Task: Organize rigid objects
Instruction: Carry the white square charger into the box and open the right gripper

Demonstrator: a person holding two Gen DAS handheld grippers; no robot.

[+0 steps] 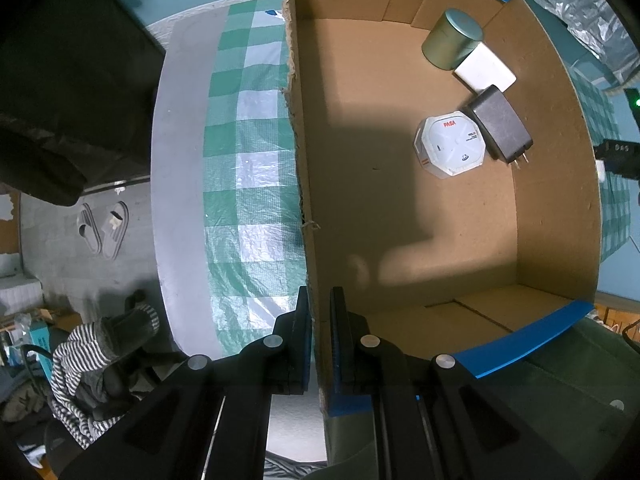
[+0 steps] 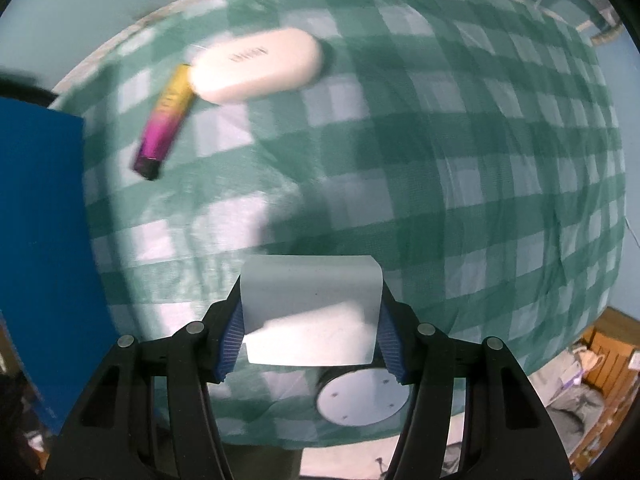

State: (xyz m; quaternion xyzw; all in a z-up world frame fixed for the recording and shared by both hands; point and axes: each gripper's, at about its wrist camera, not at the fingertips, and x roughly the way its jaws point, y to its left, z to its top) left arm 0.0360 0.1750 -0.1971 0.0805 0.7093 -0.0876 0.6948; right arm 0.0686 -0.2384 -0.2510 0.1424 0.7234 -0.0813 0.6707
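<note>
four items already lie in the cardboard box (image 1: 400,220), grouped toward its far corner: a green-grey tin (image 1: 452,38), a white flat block (image 1: 486,67) touching it, a dark power adapter (image 1: 500,124) with its prongs showing, and a white octagonal box (image 1: 450,146) against the adapter.

left gripper (image 1: 319,344): jaws together, pinched on the box's near wall, one pad outside, one inside. judged purpose: to steady the box so it does not slide on the green checked tablecloth (image 2: 460,160) during drops.

right gripper (image 2: 310,340): clamped across the two sides of a pale rectangular block (image 2: 312,312), carried clear above the cloth; frame blurred, so it is in motion. probably bound for the box.

outstanding on the cloth: a white oval case (image 2: 260,66) and a purple-yellow stick (image 2: 166,116), touching at one end, near a blue panel (image 2: 40,240) at the view's left edge. a round white disc (image 2: 364,400) sits below the held block.
</note>
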